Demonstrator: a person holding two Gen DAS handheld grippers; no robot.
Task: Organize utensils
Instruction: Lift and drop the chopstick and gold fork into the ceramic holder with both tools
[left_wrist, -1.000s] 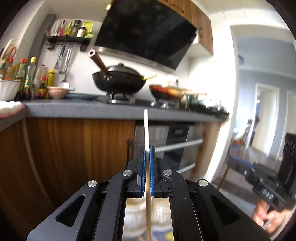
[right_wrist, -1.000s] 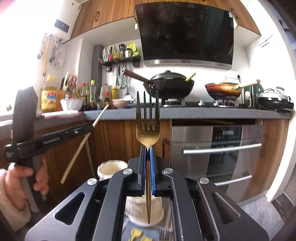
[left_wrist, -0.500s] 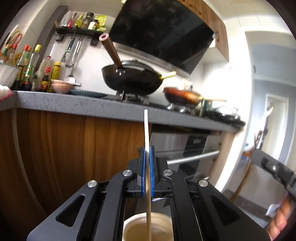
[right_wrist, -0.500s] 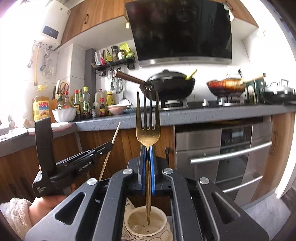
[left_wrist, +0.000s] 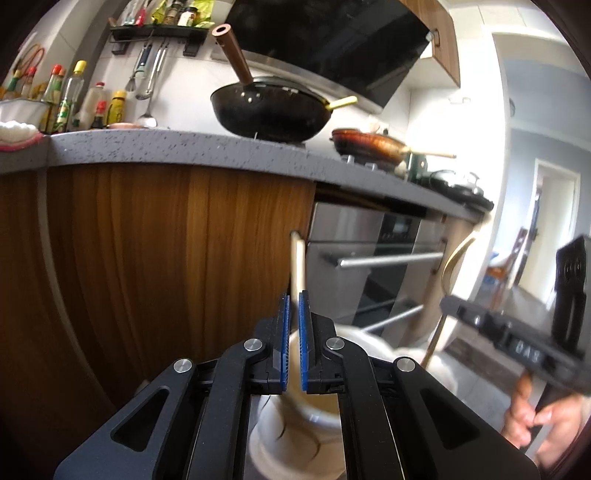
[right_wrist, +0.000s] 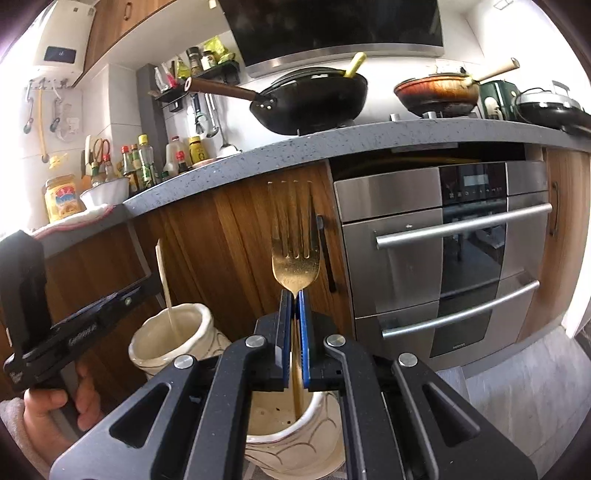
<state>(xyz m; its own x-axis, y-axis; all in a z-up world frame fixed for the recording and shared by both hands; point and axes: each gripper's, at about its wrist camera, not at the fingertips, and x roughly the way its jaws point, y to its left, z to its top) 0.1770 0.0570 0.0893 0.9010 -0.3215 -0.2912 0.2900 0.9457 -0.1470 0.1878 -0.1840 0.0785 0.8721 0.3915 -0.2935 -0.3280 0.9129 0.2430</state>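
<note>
My left gripper (left_wrist: 292, 306) has a small gap between its blue pads, and the pale wooden chopstick (left_wrist: 297, 264) stands loose in that gap, its lower end in a cream ceramic jar (left_wrist: 295, 435). In the right wrist view the same chopstick (right_wrist: 163, 277) leans in that jar (right_wrist: 173, 339) beside the left gripper (right_wrist: 144, 284). My right gripper (right_wrist: 294, 299) is shut on a gold fork (right_wrist: 294, 254), tines up, its handle reaching down into a second cream jar (right_wrist: 295, 439). The fork (left_wrist: 448, 273) also shows in the left wrist view.
A grey countertop (right_wrist: 369, 136) with a black wok (right_wrist: 310, 99), a red pan (right_wrist: 437, 92) and sauce bottles (right_wrist: 147, 162) runs above wooden cabinet doors (left_wrist: 147, 258) and a steel oven (right_wrist: 443, 258). Grey floor (right_wrist: 517, 391) lies at the right.
Both grippers have moved down towards the jars. The left pads have opened slightly and the chopstick has slid down into its jar. The fork's handle has gone lower into the other jar.
</note>
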